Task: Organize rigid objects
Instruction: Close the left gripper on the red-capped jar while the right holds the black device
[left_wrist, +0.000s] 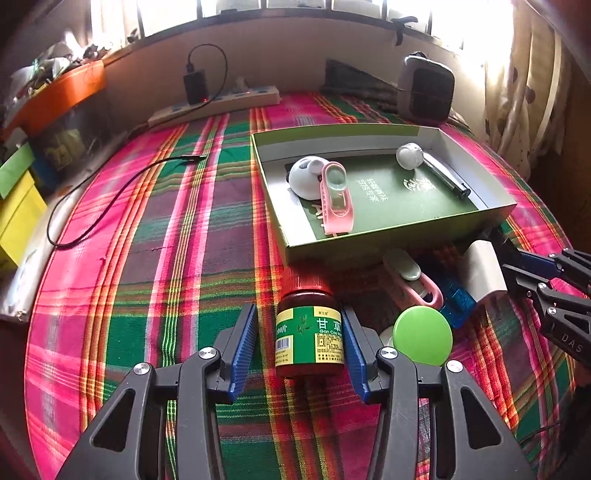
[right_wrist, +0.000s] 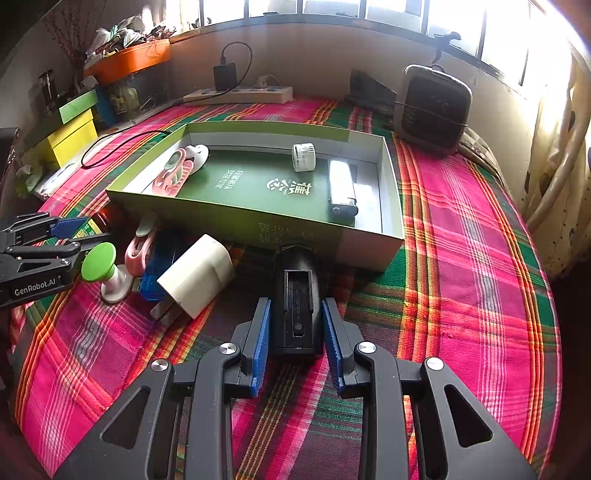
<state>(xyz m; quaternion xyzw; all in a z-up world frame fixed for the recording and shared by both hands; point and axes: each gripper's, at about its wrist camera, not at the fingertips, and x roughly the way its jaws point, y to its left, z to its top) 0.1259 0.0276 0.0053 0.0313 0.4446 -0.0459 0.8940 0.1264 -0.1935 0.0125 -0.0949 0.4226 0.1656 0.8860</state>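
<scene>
A brown medicine bottle (left_wrist: 309, 339) with a red cap and green label sits between the fingers of my left gripper (left_wrist: 298, 308). Its right pad touches the bottle and a gap shows at the left pad, so the gripper is open. My right gripper (right_wrist: 296, 301) is shut on a black oblong device (right_wrist: 297, 295) just in front of the green box (right_wrist: 221, 218). The box (left_wrist: 369, 240) holds a white round toy (left_wrist: 306, 173), a pink clip (left_wrist: 336, 199), a white roll (left_wrist: 408, 155) and a silver lighter (left_wrist: 443, 177).
Between the grippers lie a white charger plug (right_wrist: 199, 280), a green-topped knob (right_wrist: 98, 262), a blue clear piece (right_wrist: 155, 277) and a pink clip (right_wrist: 138, 247). A power strip (left_wrist: 221, 103), a small heater (left_wrist: 426, 88), a black cable (left_wrist: 110, 199) and yellow boxes (left_wrist: 18, 218) line the back and left.
</scene>
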